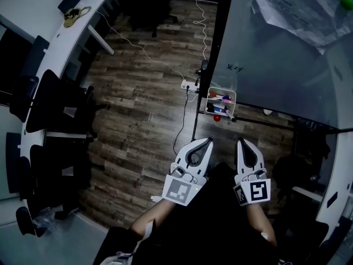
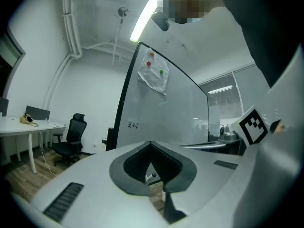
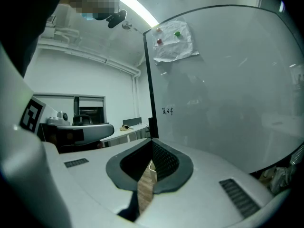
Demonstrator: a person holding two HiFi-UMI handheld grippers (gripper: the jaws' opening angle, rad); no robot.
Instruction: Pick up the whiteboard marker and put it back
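From the head view: holds the left hand-held gripper (image 1: 207, 142) and the right hand-held gripper (image 1: 241, 143) low and side by side above the wooden floor (image 1: 138, 98), each clenched tip to tip on nothing. Faces a whiteboard (image 1: 276, 65) on a dark stand. Finds a white wire basket (image 1: 222, 90) hung at the board's lower corner beside the frame post, just ahead of both grippers and apart from them. Spots the whiteboard marker (image 1: 225, 99) lying inside that basket near its upper edge, a short pinkish-red piece among other red and blue bits, too small for finer detail. Notes a paper sheet (image 1: 298, 10) pinned high on the board.

From the left gripper view: shows the left hand-held gripper (image 2: 151, 144) with jaws closed and empty, pointed toward the board's edge, with small dark handwriting (image 2: 132, 125) on its surface.

From the right gripper view: shows the right hand-held gripper (image 3: 153, 140) likewise clamped shut on nothing, aimed at the same board, with only a strip of floor visible through the pad recess.
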